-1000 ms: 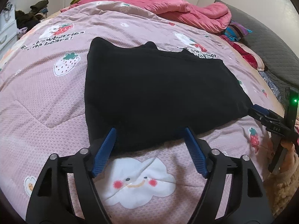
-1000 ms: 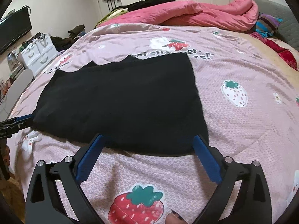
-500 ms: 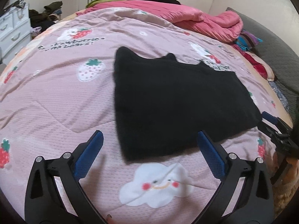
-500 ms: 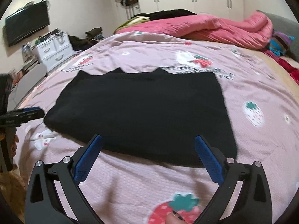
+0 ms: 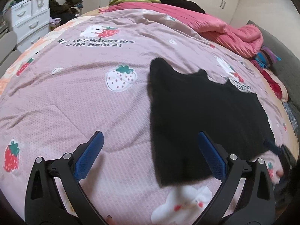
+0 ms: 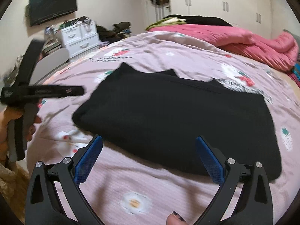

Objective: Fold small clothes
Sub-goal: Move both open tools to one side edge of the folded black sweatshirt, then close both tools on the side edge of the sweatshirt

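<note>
A black garment lies flat, folded into a wide rectangle, on the pink strawberry-print bed cover. My left gripper hovers open over its left near corner. One blue pad is above bare cover and the other above the cloth, with nothing gripped. In the right wrist view the same garment fills the middle. My right gripper is open just above its near edge and holds nothing. The left gripper shows at the left of that view, held by a hand. The right gripper appears blurred by the garment's right corner.
A bunched pink quilt and dark clothes lie at the far end of the bed. White drawers, a wall television and a pile of clothes stand beyond the bed's left side. Wardrobe doors line the back wall.
The left gripper's jaws opened wider and it moved left, so the garment now sits right in its view. The right gripper swung left along the near edge. The garment itself has not moved.
</note>
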Demonstrator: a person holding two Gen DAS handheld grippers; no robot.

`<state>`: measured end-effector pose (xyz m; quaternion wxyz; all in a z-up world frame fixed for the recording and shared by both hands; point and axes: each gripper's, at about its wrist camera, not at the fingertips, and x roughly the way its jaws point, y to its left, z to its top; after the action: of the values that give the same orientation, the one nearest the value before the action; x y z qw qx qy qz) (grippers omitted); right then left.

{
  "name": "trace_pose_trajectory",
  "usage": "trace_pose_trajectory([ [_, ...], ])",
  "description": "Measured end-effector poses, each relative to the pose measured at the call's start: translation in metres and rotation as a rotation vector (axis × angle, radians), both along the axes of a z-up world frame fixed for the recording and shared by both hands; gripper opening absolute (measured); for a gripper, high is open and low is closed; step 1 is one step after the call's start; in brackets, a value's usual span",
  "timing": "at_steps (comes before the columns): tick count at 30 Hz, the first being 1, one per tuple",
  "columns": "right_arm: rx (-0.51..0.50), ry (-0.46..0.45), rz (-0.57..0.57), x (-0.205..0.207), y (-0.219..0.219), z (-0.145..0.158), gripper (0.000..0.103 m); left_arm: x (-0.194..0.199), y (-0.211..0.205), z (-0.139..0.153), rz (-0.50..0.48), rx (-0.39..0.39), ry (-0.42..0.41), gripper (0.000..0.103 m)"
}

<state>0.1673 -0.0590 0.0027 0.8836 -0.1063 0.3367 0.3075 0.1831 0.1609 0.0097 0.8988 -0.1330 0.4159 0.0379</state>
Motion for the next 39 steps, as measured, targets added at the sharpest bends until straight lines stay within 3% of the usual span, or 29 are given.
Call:
trace_pose_trajectory([
  [12, -0.168, -0.022, 0.064, 0.000, 0.076, -0.030, 0.098, 0.042, 0.011, -0.003, 0.057, 0.041, 0.029, 0.094],
  [25, -0.280, -0.080, 0.098, 0.003, 0.098, -0.043, 0.098, 0.075, 0.014, -0.023, 0.067, -0.026, 0.099, 0.094],
  [39, -0.337, -0.179, 0.131, 0.015, 0.121, -0.050, 0.097, 0.086, 0.026, -0.032, 0.082, -0.024, 0.138, 0.094],
])
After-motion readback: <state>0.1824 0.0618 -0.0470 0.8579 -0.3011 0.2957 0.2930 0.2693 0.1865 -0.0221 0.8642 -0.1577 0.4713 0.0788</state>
